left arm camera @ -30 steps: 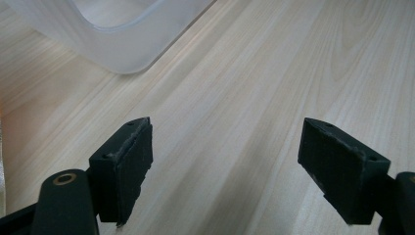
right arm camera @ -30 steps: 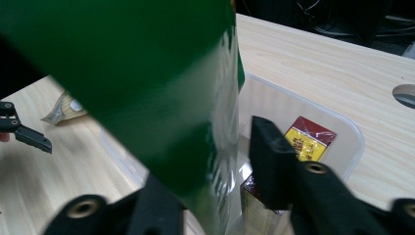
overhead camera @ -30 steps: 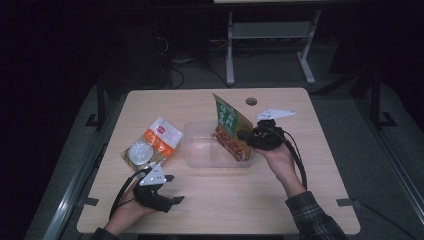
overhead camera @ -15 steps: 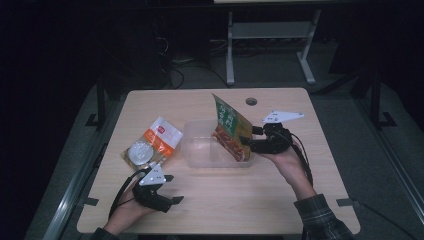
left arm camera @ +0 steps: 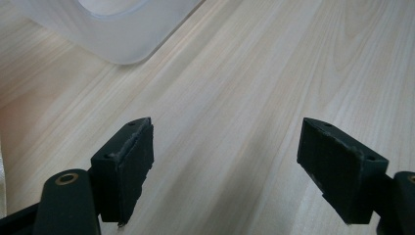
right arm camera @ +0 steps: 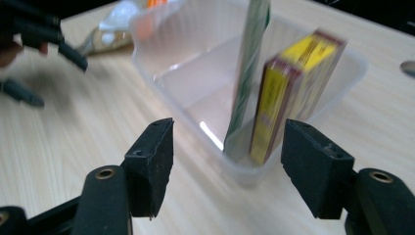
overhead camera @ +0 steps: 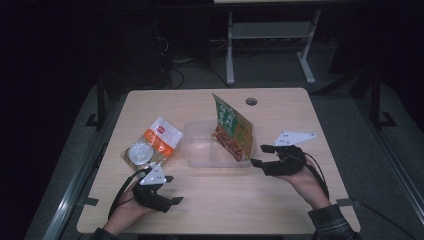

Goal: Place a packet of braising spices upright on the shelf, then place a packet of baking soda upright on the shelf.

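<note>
The clear plastic tub (overhead camera: pixel 212 150) sits at the middle of the wooden surface (overhead camera: pixel 280 200), and I'll place everything from it. Inside it, at the end toward the person's right, a green and yellow packet (overhead camera: pixel 231 125) stands on edge, leaning against the tub's wall with its top sticking well above the rim. From the right gripper view it looks like two flat things side by side in there: a thin green one (right arm camera: pixel 249 68) and a thicker yellow-faced pack (right arm camera: pixel 288 93), both upright and close together. The rest of the tub is bare.

Just outside the tub on the right, the right gripper (overhead camera: pixel 267 156) hovers near the packet's end with its jaws spread and holding nothing, apart from the packet. To my eye that item counts as packed and let go.

On the tub's other side, lying flat on the surface just beside it, is an orange and white pouch (overhead camera: pixel 161 140) with a round white lidded cup (overhead camera: pixel 139 152) resting against it. Neither is in the tub, so I'd judge the packing about half done, with those two left.

Nearer the person than the tub, at its left corner, the left gripper (overhead camera: pixel 167 190) rests low over the surface, jaws wide and empty, close to the pouch but not touching it.
</note>
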{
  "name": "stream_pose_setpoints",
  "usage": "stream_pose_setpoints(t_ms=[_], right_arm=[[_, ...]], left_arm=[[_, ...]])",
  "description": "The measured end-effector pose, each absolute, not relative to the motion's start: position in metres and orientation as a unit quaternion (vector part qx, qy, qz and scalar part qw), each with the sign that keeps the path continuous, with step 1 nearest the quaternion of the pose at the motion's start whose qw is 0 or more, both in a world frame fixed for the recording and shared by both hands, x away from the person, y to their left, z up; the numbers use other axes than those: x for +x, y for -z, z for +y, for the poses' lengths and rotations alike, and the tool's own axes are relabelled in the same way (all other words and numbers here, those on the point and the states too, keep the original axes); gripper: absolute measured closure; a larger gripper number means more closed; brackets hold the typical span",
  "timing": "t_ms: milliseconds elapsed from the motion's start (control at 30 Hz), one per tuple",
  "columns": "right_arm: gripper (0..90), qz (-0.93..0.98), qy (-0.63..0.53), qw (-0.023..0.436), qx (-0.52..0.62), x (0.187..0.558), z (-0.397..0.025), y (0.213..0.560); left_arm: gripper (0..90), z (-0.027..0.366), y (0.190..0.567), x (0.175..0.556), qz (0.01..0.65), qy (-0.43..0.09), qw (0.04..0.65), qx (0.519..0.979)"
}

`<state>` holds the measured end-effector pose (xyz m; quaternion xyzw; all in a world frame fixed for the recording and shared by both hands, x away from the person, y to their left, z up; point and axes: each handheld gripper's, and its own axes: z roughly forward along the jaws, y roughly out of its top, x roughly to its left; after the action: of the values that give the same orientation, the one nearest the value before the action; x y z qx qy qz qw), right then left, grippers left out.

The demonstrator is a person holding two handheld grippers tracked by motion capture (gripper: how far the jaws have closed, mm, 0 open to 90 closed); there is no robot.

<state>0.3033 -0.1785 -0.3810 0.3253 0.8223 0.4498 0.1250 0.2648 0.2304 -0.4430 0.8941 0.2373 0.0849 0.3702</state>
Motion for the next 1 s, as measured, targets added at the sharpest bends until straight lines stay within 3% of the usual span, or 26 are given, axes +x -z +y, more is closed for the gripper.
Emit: stream_pose_setpoints(t_ms=[567, 1000], right_arm=[[30.3, 0.862, -0.391, 0.081, 0.311, 0.262, -0.178, 0.442], [29.3, 0.860, -0.387, 0.079, 0.323, 0.259, -0.178, 0.446]], left_arm=[[22.5, 0.247, 0.436, 0.269, 0.246, -0.090, 0.358, 0.896], [20.1, 0.280, 0.412, 0.290, 0.295, -0.113, 0.375, 0.872]])
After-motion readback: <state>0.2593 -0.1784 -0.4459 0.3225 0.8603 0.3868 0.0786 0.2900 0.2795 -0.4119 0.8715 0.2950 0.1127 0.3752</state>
